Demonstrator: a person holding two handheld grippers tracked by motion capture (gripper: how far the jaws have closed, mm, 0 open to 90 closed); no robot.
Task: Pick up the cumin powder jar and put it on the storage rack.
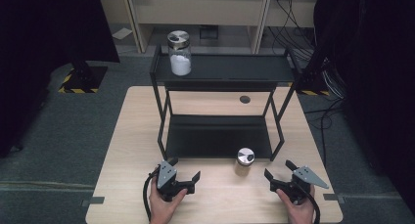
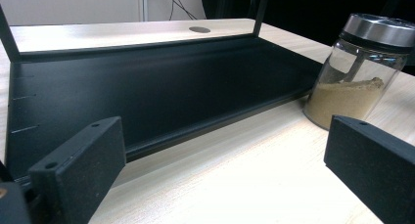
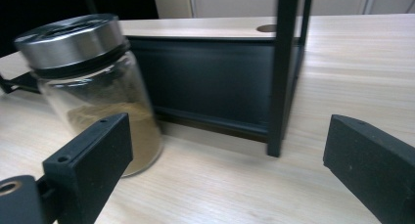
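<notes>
On the near edge of the light wooden table (image 1: 122, 150) we hold both grippers low, one in each hand, with a small glass spice jar (image 1: 244, 161) standing upright between them. We see this jar carries a brushed metal shaker lid and is about half full of a tan powder; it stands on the bare tabletop just in front of the lower shelf (image 1: 218, 136) of the black metal rack (image 1: 161, 111), closer to our right side than our left.

Our left gripper (image 1: 187, 174) sits near the front left leg of the rack, jaws spread wide and holding nothing. From the left gripper view the spice jar (image 2: 359, 72) stands ahead and to the right, just beyond the right-hand jaw, apart from it, with the dark lower shelf (image 2: 161, 87) stretching across behind.

Our right gripper (image 1: 278, 171) rests just right of the jar, its jaws likewise wide apart and empty. In the right gripper view the jar (image 3: 98, 82) stands directly behind the left-hand jaw, near it but whether touching we cannot tell, and a black rack post (image 3: 284, 72) rises between the two jaws farther back.

Up on the rack's top shelf (image 1: 235, 70) stands a larger glass jar (image 1: 179, 53) with a metal lid, holding a white powder, well apart from both grippers
</notes>
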